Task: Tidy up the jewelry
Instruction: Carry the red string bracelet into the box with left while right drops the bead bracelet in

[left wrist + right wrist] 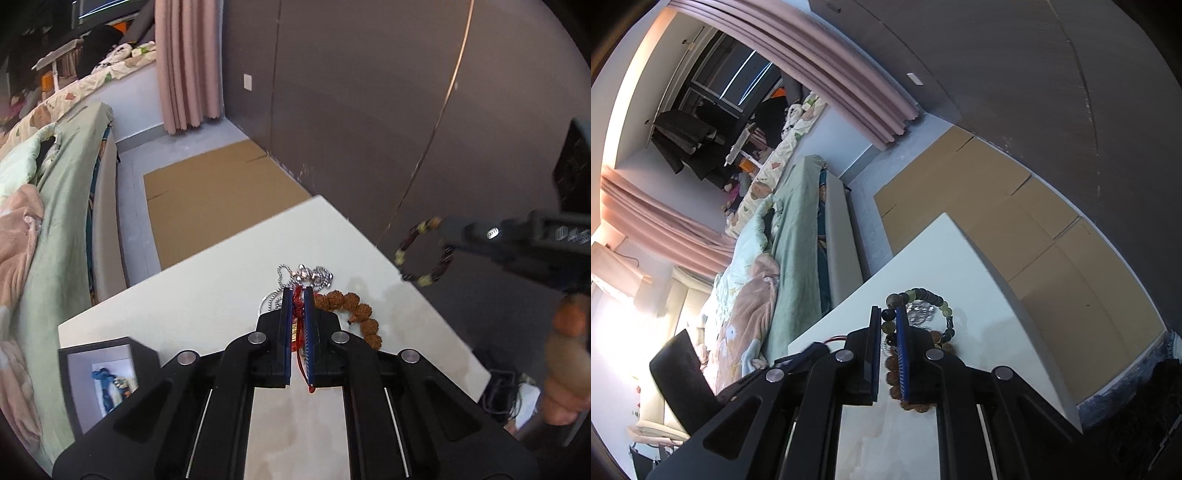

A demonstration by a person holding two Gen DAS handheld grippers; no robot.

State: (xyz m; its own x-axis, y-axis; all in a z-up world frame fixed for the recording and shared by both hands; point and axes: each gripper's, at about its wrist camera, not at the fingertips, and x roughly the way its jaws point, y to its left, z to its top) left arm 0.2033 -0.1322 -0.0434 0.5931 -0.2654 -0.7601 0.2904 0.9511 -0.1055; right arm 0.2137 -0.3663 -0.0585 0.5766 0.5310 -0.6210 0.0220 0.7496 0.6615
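Each piece is pinched apart from the heap on the white counter (pixel 207 295), presumably so nothing tangles: the left hand-held gripper (pixel 298 295) clamps a red cord charm (pixel 297 314), the right hand-held gripper (pixel 888 314) a dark beaded bracelet (pixel 925 299).

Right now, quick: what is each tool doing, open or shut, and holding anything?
Left tool: shut on the red cord charm.
Right tool: shut on the dark-and-green bead bracelet, lifted off the white table.
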